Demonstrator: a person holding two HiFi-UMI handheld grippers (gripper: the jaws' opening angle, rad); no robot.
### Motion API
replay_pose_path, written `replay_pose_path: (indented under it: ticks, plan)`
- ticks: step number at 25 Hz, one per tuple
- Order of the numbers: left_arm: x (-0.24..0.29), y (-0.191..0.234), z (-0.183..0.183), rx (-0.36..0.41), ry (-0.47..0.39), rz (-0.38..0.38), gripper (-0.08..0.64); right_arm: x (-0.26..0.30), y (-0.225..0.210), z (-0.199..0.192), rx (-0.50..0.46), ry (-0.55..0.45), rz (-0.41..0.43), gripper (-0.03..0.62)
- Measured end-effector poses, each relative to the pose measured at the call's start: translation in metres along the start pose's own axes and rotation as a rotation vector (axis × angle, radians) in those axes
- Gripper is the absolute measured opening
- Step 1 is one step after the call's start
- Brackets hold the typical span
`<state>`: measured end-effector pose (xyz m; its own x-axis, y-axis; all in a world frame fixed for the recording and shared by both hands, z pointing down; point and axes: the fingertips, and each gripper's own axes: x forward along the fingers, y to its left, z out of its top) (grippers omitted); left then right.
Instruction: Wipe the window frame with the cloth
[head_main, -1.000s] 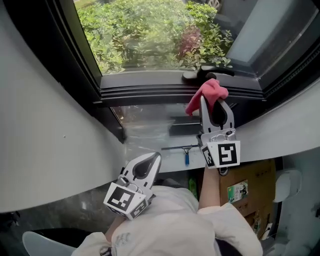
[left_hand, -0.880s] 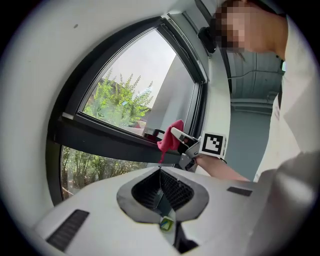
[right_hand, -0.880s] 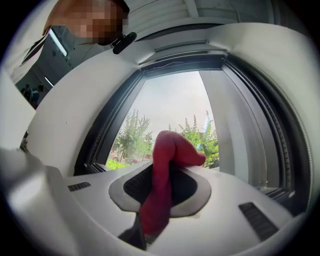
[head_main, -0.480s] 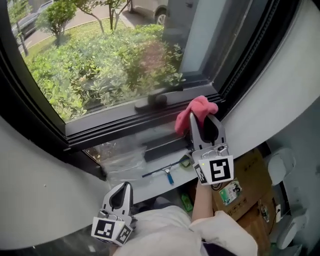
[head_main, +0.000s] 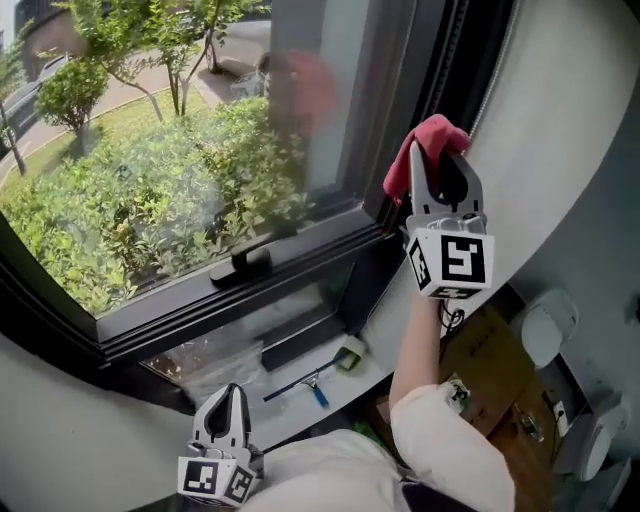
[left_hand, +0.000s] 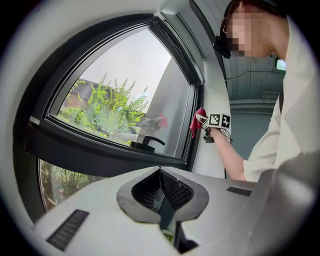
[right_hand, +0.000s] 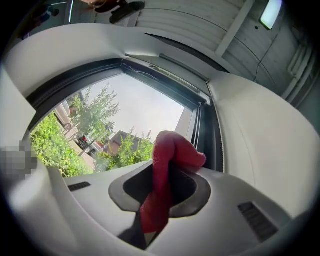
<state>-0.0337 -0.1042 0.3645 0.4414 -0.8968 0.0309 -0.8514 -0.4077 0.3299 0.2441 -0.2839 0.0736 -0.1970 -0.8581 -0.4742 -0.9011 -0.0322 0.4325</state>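
A red cloth is pinched in my right gripper, which is raised beside the dark right upright of the window frame. In the right gripper view the red cloth bulges out between the shut jaws, close to the frame's upright. My left gripper hangs low by the person's body, shut with nothing in it. The left gripper view shows the jaws closed together, and far off the right gripper with the cloth at the frame.
A black window handle sits on the lower frame rail. On the sill below lie a squeegee with a blue grip and a small tape roll. Cardboard box and white fittings stand lower right. White curved wall surrounds the window.
My right gripper rose with the cloth from the bottom rail up along the right side of the frame. The left gripper dropped lower, and the head view swung upward to the right.
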Motion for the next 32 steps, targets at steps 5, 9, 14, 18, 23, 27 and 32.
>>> replay_pose_path:
  ticks: [5,9,14,18,23,27,32]
  plan:
    - [0.013,-0.006,0.001,-0.001,-0.019,0.018,0.011,0.058,-0.050,0.030,-0.094,-0.047,-0.025,0.084]
    - [0.019,-0.007,0.002,0.000,-0.025,0.041,0.011,0.087,-0.075,0.043,-0.145,-0.083,-0.082,0.084]
    - [0.031,-0.015,-0.003,-0.001,-0.013,0.036,0.011,0.112,-0.094,0.054,-0.166,-0.089,-0.156,0.084]
    - [0.040,-0.026,-0.004,-0.019,-0.009,0.016,0.011,0.124,-0.094,0.055,-0.208,-0.071,-0.181,0.084]
    - [0.048,-0.031,-0.011,0.003,0.008,0.007,0.011,0.119,-0.097,0.052,-0.168,-0.116,-0.175,0.084]
    - [0.055,-0.040,-0.013,0.012,0.005,-0.005,0.011,0.115,-0.100,0.049,-0.155,-0.118,-0.183,0.084]
    - [0.064,-0.049,-0.017,0.014,-0.001,-0.015,0.011,0.108,-0.104,0.044,-0.132,-0.116,-0.185,0.084]
